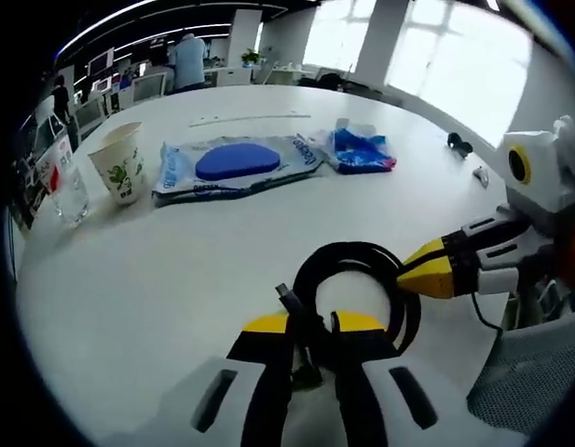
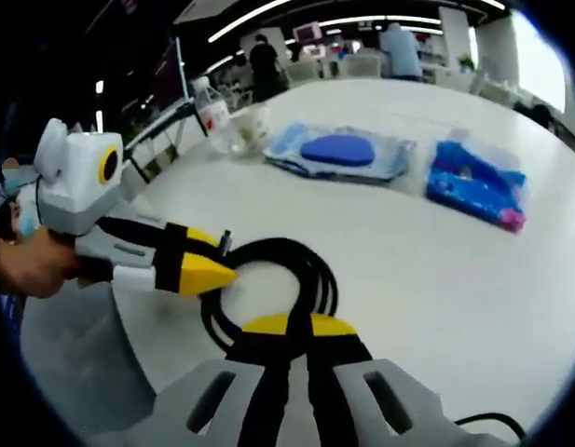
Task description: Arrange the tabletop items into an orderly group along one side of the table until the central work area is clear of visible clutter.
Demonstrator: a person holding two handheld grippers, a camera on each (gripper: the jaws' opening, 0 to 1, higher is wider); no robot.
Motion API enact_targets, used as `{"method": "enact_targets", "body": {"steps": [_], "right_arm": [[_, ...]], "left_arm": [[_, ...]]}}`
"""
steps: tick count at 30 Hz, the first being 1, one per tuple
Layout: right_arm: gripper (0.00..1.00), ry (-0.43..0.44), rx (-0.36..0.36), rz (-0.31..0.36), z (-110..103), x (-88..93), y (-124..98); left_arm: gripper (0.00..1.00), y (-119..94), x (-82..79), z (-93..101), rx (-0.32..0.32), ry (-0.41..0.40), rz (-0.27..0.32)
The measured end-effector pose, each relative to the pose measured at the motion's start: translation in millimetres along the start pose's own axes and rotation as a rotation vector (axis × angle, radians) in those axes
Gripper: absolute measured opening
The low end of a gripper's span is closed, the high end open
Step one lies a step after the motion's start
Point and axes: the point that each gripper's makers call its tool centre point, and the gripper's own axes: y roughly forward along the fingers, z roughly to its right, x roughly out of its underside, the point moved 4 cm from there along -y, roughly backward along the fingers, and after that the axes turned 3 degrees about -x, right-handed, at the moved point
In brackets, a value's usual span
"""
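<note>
Both my grippers pinch the coiled black cable [image 1: 362, 279]: left gripper [image 1: 313, 346] clamps its near side; right gripper [image 2: 289, 346] nips the opposite loop; blue pouch [image 1: 236, 163] lies well ahead.

both views sit low and close over the white worktop [image 1: 175, 270], each looking along its own tongs at the black cable coil [image 1: 362, 279] just ahead. they face it from opposite sides. both share the coil, the blue pouch [image 1: 236, 163] and the cup [image 1: 119, 163] farther off.
</note>
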Motion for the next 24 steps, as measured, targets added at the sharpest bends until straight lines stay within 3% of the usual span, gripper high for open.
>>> {"method": "enact_targets", "body": {"steps": [10, 24], "right_arm": [[0.0, 0.014, -0.018, 0.044, -4.9, -9.3, -7.2], [0.0, -0.037, -0.031, 0.088, -14.3, -34.4, -6.6]], "left_arm": [[0.1, -12.3, -6.6, -3.1, 0.002, -0.013, 0.026], [0.1, -24.8, -22.5, -16.4, -0.009, -0.026, 0.062]]}}
